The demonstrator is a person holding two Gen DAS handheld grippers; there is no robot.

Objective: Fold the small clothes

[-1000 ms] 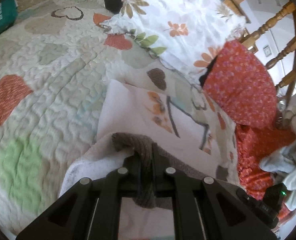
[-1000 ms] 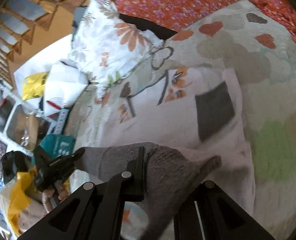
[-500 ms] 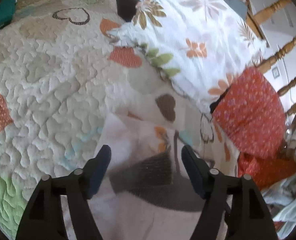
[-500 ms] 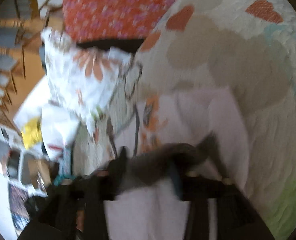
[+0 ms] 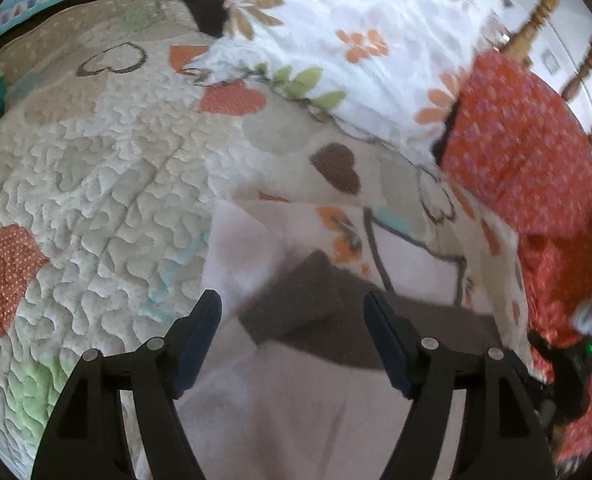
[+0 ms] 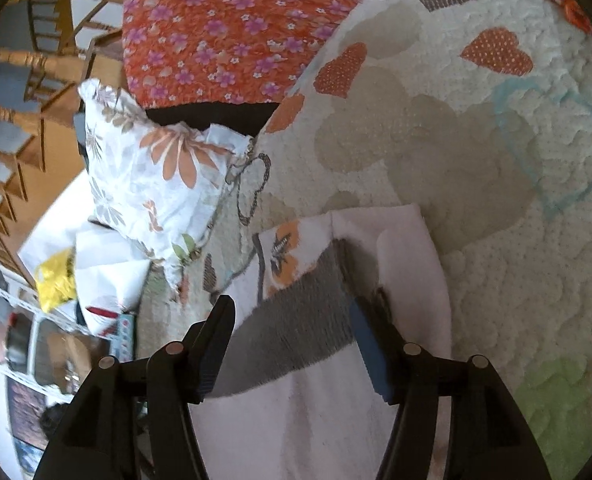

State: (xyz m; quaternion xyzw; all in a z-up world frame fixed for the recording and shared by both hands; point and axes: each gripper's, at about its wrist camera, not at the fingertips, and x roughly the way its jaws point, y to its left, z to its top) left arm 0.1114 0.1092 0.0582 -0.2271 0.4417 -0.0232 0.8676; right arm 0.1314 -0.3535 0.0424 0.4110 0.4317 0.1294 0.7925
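A small white garment [image 5: 280, 408] with grey-brown cuffs and an orange print lies folded on the quilted bedspread [image 5: 96, 208]. In the left wrist view its dark cuff [image 5: 296, 308] rests flat below my left gripper [image 5: 292, 312], whose jaws stand open around nothing. In the right wrist view the garment [image 6: 395, 248] shows a grey cuff [image 6: 299, 320] lying between the fingers of my right gripper [image 6: 292, 316]. Those jaws are opening and the pads do not press on the cloth.
A flowered white pillow [image 5: 355, 32] and an orange flowered cushion [image 5: 519, 148] lie at the bed's far side, with wooden chair rails [image 6: 24, 60] behind. Boxes and bags [image 6: 56, 280] sit beside the bed. Bare quilt [image 6: 515, 160] spreads to the right.
Both grippers let go of the grey cuffs and opened. The cuffs dropped onto the white garment, which now lies folded over, and both grippers moved a little over it.
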